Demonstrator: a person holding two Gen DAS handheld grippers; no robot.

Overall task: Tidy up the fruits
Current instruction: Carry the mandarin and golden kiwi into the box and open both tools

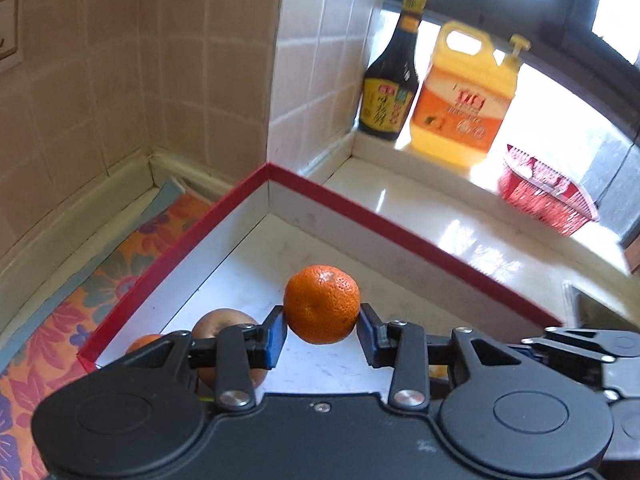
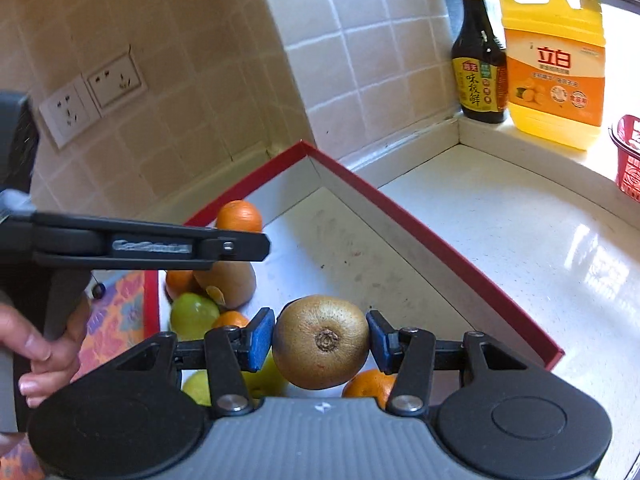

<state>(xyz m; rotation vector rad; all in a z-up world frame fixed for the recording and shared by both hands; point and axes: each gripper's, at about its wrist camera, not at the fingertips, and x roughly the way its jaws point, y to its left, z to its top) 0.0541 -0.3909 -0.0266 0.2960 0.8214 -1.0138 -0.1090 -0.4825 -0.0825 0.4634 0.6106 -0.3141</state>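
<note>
My left gripper [image 1: 322,330] is shut on an orange mandarin [image 1: 322,304] and holds it above the white floor of a red-rimmed box [image 1: 400,236]. A brown pear [image 1: 218,322] lies in the box behind its left finger. My right gripper [image 2: 321,340] is shut on a brown kiwi [image 2: 322,342] above the same box [image 2: 420,232]. Under and left of it lie green fruits [image 2: 192,314], mandarins [image 2: 370,386] and a brown pear [image 2: 232,284]. The left gripper shows side-on in the right wrist view [image 2: 248,246], with its mandarin [image 2: 239,216] behind it.
The box sits on a white counter [image 2: 500,220] in a tiled corner. A soy sauce bottle [image 2: 478,68], a yellow detergent jug [image 2: 554,64] and a red basket [image 2: 628,156] stand at the back right. A flowered cloth [image 1: 60,320] lies left of the box. Wall sockets [image 2: 92,100] are on the left.
</note>
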